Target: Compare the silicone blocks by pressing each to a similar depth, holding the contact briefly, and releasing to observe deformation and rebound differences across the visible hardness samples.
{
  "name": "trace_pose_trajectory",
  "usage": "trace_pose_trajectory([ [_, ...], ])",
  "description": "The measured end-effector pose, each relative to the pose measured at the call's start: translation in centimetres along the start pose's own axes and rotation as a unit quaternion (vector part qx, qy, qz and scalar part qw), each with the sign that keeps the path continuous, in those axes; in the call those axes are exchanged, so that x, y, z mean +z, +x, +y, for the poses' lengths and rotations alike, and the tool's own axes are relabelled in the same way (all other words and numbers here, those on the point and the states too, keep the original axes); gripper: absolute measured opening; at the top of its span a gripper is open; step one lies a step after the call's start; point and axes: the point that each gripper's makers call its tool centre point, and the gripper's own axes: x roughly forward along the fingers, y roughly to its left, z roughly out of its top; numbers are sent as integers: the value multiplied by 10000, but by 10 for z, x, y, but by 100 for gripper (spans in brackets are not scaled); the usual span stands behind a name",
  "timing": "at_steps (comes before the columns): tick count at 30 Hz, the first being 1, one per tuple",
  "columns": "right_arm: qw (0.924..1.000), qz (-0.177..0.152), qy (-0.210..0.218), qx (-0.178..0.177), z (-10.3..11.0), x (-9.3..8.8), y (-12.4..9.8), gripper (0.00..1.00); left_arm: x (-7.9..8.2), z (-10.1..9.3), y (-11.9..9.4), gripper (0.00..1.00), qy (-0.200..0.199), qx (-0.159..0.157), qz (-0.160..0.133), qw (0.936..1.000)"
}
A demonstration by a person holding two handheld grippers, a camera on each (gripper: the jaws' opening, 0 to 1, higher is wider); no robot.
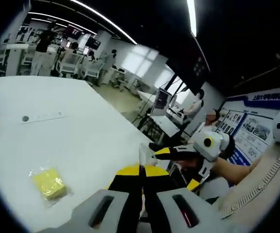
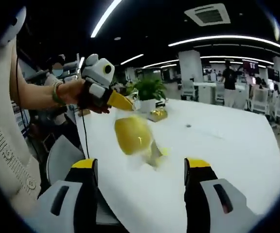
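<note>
Left gripper [image 1: 142, 187] has its jaws closed right up against each other, tips touching. Right gripper [image 2: 142, 167] is the opposite, jaws spread wide apart. In the right gripper view you can see the person's left hand [image 2: 74, 92] wrapped around the left gripper's handle, bracelet on the wrist, forearm coming in from the left.

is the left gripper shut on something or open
Shut on the bagged yellow block: the right gripper view shows the left gripper holding it up off the white table.
</note>
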Motion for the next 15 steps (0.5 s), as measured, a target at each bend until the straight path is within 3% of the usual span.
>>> trace_pose_trajectory([
  [10, 9940, 510, -526, 812, 37, 8, 54, 72, -17, -9, -23, 0, 154, -47, 124, 9998],
  [15, 9884, 837, -652, 1084, 49, 1, 80, 66, -25, -10, -26, 0, 188, -72, 204, 9996],
])
